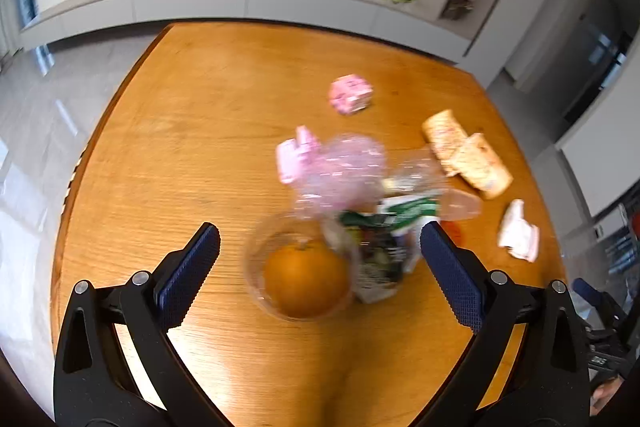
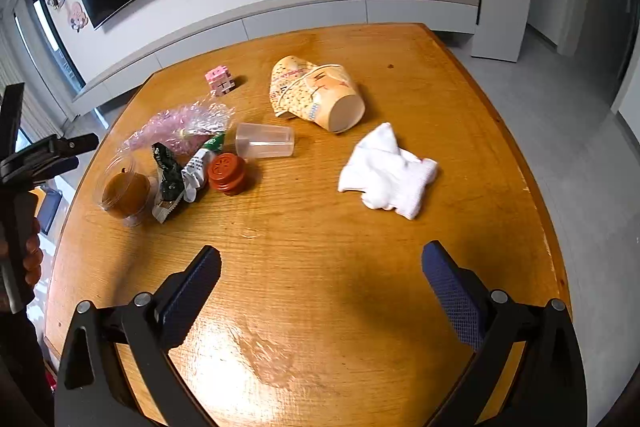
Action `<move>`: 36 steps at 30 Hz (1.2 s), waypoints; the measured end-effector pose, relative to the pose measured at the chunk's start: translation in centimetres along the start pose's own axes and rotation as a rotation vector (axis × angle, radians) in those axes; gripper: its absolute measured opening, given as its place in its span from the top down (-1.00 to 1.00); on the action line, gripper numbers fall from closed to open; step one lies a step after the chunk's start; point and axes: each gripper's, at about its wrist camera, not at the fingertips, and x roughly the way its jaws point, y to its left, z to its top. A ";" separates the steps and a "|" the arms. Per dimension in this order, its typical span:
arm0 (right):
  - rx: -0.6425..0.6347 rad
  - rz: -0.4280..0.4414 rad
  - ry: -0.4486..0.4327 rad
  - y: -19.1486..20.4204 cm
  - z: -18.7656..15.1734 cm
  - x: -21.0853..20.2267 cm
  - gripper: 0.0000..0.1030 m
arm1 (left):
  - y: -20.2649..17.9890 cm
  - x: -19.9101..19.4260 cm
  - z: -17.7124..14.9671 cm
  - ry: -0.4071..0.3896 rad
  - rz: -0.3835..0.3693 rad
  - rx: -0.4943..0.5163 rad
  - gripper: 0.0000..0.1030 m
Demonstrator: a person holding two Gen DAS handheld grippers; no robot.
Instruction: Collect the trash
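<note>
since both tools hang empty over the counter (image 2: 360, 227), the step in hand looks like the first pick from the trash pile. the left hand-held gripper (image 1: 320, 239) has its jaws spread wide, with nothing between them, hovering just above the clear cup holding an orange (image 1: 306, 279), which sits at 12 o'clock from it. the dark snack wrapper (image 1: 376, 259) lies touching that cup at its 3 o'clock, and the crinkled pink cellophane (image 1: 340, 171) lies beyond. i would take the wrapper by one free edge, since closing on the cup would carry off fruit that is probably not trash.

the right hand-held gripper (image 2: 320, 259) is likewise open and empty, well apart from everything. at its 12 o'clock lies the crushed paper cup (image 2: 316, 95) on its side, with a white crumpled cloth (image 2: 384, 175) at 1 o'clock and a tipped clear plastic cup (image 2: 264, 145) beside a red lid (image 2: 226, 173) at 11 o'clock. a pink cube (image 2: 220, 79) sits farther back. no bin shows in either view.
</note>
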 end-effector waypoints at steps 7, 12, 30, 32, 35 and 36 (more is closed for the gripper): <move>0.003 0.022 0.047 0.6 1.2 1.7 -0.95 | 3.4 2.6 -0.1 0.069 0.009 -0.058 -0.83; -0.008 0.033 0.059 1.3 1.8 2.7 -0.95 | 1.0 2.5 0.2 0.130 -0.012 0.061 -0.35; 0.005 0.079 0.072 2.5 3.2 4.9 -0.89 | -1.8 6.3 0.7 0.323 0.041 0.233 0.32; -0.004 0.090 0.071 3.1 3.6 5.0 -0.89 | -1.5 5.4 1.1 0.300 0.004 0.214 1.00; -0.009 0.104 0.068 3.9 4.2 5.3 -0.89 | -0.9 4.4 1.8 0.273 -0.003 0.212 1.00; -0.008 0.106 0.066 4.3 4.4 5.4 -0.89 | -0.8 4.5 1.8 0.285 -0.009 0.213 1.00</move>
